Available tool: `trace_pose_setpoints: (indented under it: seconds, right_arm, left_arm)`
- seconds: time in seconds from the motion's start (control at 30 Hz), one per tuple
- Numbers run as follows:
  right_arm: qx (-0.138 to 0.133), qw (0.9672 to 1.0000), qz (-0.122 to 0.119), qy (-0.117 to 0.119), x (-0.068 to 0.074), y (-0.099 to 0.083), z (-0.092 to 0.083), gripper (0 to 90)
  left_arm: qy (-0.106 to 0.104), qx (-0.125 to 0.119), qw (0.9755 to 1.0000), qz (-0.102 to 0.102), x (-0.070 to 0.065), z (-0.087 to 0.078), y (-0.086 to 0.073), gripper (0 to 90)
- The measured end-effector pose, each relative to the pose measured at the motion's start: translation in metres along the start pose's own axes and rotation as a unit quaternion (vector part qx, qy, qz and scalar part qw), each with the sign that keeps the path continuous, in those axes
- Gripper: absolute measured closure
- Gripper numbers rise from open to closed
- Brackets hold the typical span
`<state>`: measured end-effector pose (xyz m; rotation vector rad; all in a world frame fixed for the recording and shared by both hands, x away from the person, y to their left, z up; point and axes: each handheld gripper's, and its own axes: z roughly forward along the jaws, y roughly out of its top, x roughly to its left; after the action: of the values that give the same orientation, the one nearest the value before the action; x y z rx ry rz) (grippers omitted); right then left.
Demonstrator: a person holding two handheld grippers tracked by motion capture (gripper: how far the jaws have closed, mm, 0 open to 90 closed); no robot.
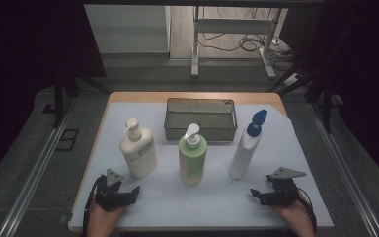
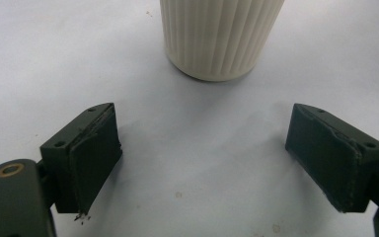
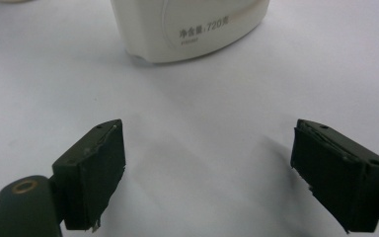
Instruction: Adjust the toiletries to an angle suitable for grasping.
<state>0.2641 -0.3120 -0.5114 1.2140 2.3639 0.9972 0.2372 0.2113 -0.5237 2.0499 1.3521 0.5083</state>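
Both grippers' fingers gape wide, holding nothing — cream bottle and white bottle cropped above.

Table, white sheet: three bottles, mesh basket.

The table has a wood top under a white sheet. At 12 o'clock stands a white frame with cables on the floor. At 9 and 3 o'clock hang dark curtains.

A grey mesh basket behind; green pump bottle stands before it
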Motion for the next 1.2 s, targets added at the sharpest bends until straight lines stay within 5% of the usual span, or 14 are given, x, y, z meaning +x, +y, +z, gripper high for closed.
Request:
trace_pose_setpoints:
  seconds: [0.27, 0.63, 1.0, 1.2]
  right_arm:
    - [-0.010, 0.9999, 0.010, -0.006, -0.002, 0.009, -0.005, 32.6]
    - [-0.033, 0.9994, -0.006, -0.003, -0.011, 0.020, -0.012, 57.1]
    - [-0.030, 0.9995, 0.002, 0.007, -0.025, 0.040, 0.001, 86.2]
    - [-0.033, 0.9994, 0.007, 0.011, -0.029, 0.051, 0.010, 89.3]
  left_arm:
    - [0.000, 0.000, 1.0000, 0.000, 0.000, 0.000, 0.000, 13.0]
    - [0.000, 0.000, 1.0000, 0.001, 0.000, 0.000, 0.000, 13.0]
    - [0.000, 0.000, 1.0000, 0.000, 0.000, 0.000, 0.000, 13.0]
    - [0.000, 0.000, 1.0000, 0.000, 0.000, 0.000, 0.000, 13.0]
